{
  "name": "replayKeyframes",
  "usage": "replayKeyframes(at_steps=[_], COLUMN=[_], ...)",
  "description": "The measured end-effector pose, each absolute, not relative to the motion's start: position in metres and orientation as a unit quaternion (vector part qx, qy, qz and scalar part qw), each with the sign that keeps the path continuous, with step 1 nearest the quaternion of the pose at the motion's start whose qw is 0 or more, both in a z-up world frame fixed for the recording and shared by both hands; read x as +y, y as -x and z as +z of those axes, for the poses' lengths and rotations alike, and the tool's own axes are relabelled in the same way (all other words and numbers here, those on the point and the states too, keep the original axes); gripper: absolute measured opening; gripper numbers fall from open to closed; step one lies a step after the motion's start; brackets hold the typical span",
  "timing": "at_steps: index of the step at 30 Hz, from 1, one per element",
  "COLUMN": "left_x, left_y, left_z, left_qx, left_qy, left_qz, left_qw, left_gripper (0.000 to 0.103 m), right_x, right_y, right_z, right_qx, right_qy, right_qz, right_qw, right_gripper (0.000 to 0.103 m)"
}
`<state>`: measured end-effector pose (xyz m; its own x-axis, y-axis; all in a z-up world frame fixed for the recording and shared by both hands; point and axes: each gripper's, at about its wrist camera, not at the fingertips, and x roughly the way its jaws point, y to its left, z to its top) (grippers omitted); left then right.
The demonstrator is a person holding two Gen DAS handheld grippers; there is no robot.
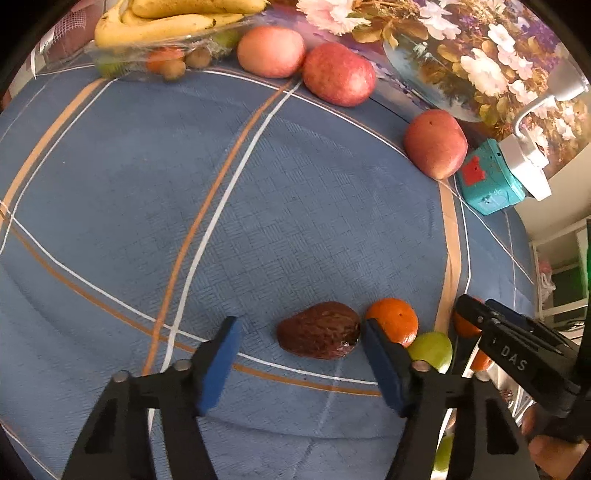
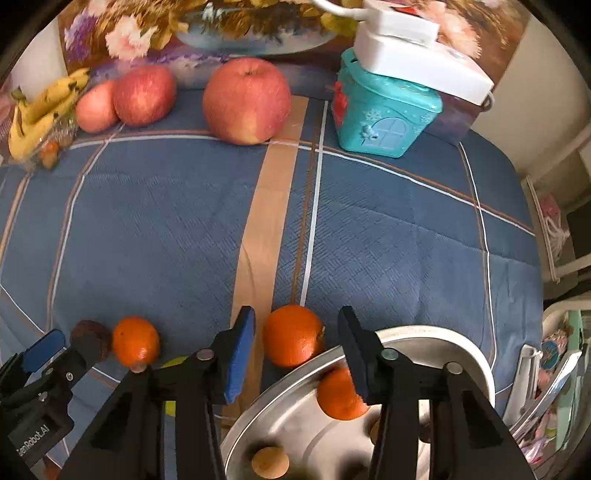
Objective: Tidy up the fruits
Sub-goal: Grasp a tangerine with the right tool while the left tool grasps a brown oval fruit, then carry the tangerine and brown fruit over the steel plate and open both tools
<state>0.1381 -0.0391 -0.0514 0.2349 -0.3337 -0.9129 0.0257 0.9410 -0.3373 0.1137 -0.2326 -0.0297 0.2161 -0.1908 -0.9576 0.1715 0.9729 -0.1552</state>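
Left wrist view. The left gripper stands with its jaws spread wide and holding nothing; a brown avocado lies on the blue plaid cloth between the blue pads, close to the right-hand one. Just past that pad, at 4 o'clock, sit an orange and a green fruit. Three red apples lie from 12 to 2 o'clock; bananas rest on a clear container at 11 o'clock. A teal toy house stands at 3 o'clock.

Right wrist view. The right gripper is likewise wide apart and empty, with a second orange on the cloth between its fingers, beside the rim of a metal bowl. A third orange lies inside the bowl at 5 o'clock. The left gripper's body shows at 8 o'clock.
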Motion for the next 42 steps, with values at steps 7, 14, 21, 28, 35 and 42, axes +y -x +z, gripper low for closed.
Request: replayKeyframes(at_steps=[7, 14, 21, 28, 35, 42], left_x=[-0.043, -0.028, -0.006, -0.006, -0.010, -0.031], left_y=[-0.140, -0.140, -0.133, -0.128, -0.113, -0.107], left_z=[-0.050, -0.040, -0.019, 0.002, 0.021, 0.033], left_qx=[0.604, 0.584, 0.558, 0.537, 0.522, 0.513], left_qy=[0.141, 0.163, 0.178, 0.177, 0.167, 0.143], left_qz=[-0.129, -0.115, -0.107, -0.114, -0.126, -0.141], left_qw=[0.774, 0.787, 0.803, 0.817, 0.827, 0.835], left_gripper=[0.049, 0.049, 0.049, 0.049, 0.049, 0.049], right_x=[-0.228, -0.227, -0.212, -0.196, -0.190, -0.206], right_y=[-0.116, -0.108, -0.094, -0.066, -0.039, -0.013], right_z=[-0.035, -0.025, 0.007, 0.034, 0.047, 0.048], right_qx=[0.614, 0.598, 0.555, 0.512, 0.480, 0.468], right_qy=[0.015, -0.020, -0.073, -0.113, -0.146, -0.175], right_qz=[-0.112, -0.099, -0.068, -0.074, -0.087, -0.108], right_qw=[0.781, 0.795, 0.826, 0.848, 0.860, 0.859], right_gripper=[0.035, 0.034, 0.034, 0.034, 0.034, 0.034])
